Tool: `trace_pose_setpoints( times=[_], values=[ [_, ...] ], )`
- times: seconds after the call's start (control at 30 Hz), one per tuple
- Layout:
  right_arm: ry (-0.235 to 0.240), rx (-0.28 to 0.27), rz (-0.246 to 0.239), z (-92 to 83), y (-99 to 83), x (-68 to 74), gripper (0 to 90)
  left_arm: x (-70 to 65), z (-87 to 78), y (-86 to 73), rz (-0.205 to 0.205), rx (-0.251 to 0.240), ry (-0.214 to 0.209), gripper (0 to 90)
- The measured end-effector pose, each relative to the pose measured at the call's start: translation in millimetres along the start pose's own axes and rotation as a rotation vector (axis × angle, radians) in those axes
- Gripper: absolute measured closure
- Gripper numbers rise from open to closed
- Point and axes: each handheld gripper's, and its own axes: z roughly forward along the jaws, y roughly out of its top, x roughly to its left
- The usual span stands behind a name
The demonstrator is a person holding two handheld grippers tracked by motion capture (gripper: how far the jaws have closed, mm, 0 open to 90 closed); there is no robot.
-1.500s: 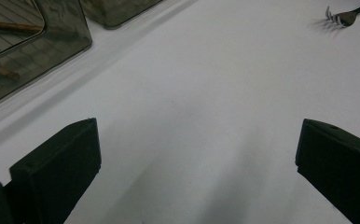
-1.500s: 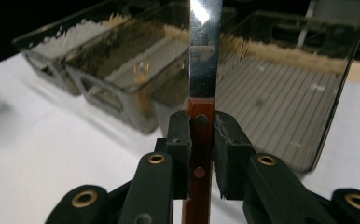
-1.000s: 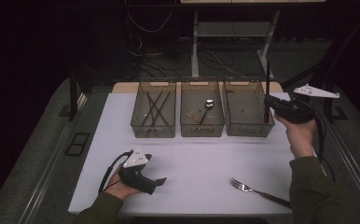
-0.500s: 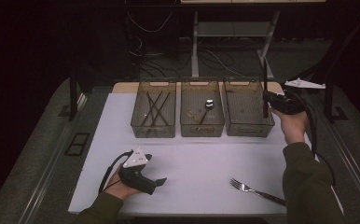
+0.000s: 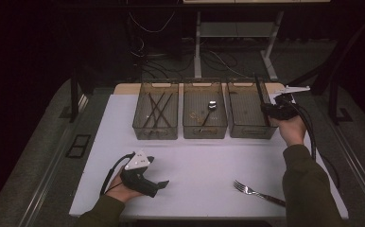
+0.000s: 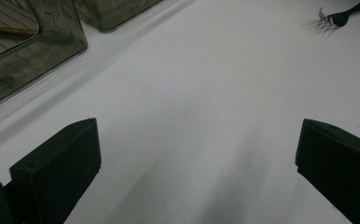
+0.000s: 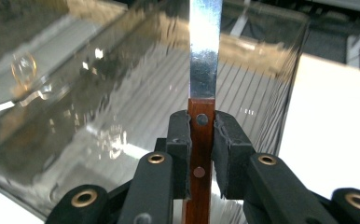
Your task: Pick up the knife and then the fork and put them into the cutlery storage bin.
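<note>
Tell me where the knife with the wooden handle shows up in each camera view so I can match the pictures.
High view: the knife stands upright at the right, over the right bin, clamped in the right gripper.
Right gripper view: the knife runs up the centre, its wooden handle pinched between the jaws.
Left gripper view: not in it; the fork lies top right.
Shared landmark: the right bin.

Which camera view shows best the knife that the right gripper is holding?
The right gripper view: the knife is close, its wooden handle clamped between the jaws of the right gripper, its shiny blade pointing up before the bin. In the high view the knife is a thin dark line over the right bin. The left gripper view gives nothing of it.
</note>
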Motion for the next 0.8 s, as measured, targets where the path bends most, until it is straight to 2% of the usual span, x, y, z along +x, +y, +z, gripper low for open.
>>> trace_pose_setpoints(
  times=[0.23,0.27,0.3,0.43,0.6,0.7,0.8],
  values=[
    [-0.02,0.124,-0.048,11.9,-4.3,3.8,76.2,-0.5,0.3,-0.1,-0.001,0.001,-0.003,0.0],
    [-0.024,0.132,-0.048,12.8,-4.3,4.1,71.7,-0.4,0.3,-0.1,-0.001,0.0,-0.003,0.0],
    [-0.018,0.133,-0.04,12.8,-4.0,4.1,66.8,-0.4,0.2,-0.1,0.0,0.0,-0.002,0.0],
    [-0.008,0.106,-0.019,6.7,-2.1,2.5,58.7,-0.3,-0.2,0.0,0.003,0.002,-0.002,0.0],
    [0.051,0.052,0.008,-7.5,-3.0,-3.0,52.3,-0.5,-0.2,-0.1,0.001,0.002,-0.002,0.0],
    [0.093,0.036,-0.007,-19.3,-4.9,0.3,51.8,-0.7,0.0,-0.1,0.0,0.002,-0.002,0.0],
    [0.145,0.019,-0.045,-31.6,-10.7,8.5,51.7,-1.0,0.2,-0.2,-0.002,0.003,0.0,0.0]
  ],
)
